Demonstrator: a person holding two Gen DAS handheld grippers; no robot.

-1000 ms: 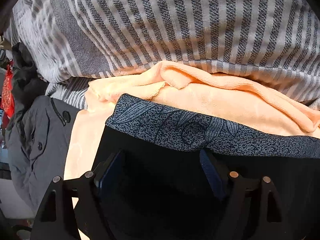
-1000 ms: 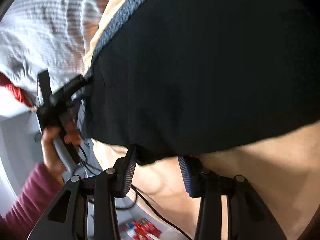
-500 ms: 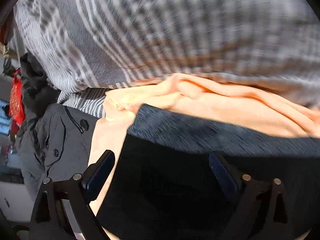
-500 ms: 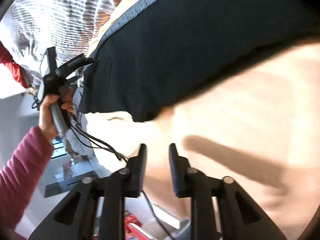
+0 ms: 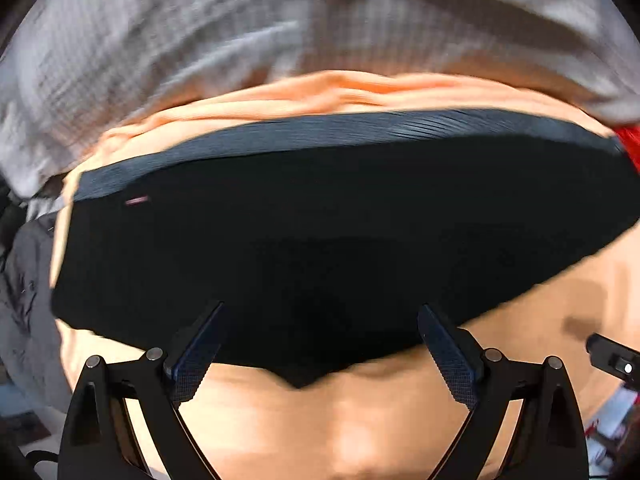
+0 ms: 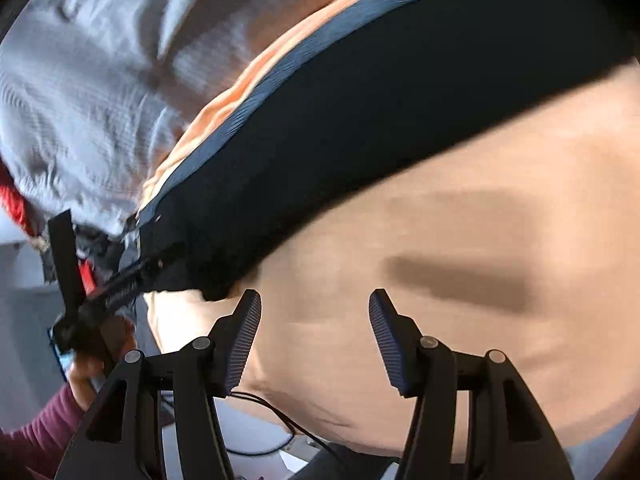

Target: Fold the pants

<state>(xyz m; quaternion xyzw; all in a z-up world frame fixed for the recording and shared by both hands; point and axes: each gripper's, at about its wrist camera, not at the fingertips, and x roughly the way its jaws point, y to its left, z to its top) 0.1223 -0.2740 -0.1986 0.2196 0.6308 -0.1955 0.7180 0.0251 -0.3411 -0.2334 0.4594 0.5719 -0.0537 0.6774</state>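
The black pants lie folded flat on a peach sheet, their grey-blue waistband along the far edge. My left gripper hangs wide open over the near edge of the pants, with nothing gripped. In the right wrist view the pants stretch across the upper half. My right gripper is over bare sheet just off the pants' near edge. Its jaws are opening and nothing is between them. A hand in a maroon sleeve holds the left tool by the pants' left corner.
A grey striped duvet is bunched beyond the waistband. A grey jacket lies off the sheet's left side and something red shows at the right. A black cable runs below the sheet's near edge.
The left gripper drew back from the waistband corner with its jaws spread, and the whole folded pants are in view. The right gripper came off the pants' edge onto the sheet; its jaws widened.
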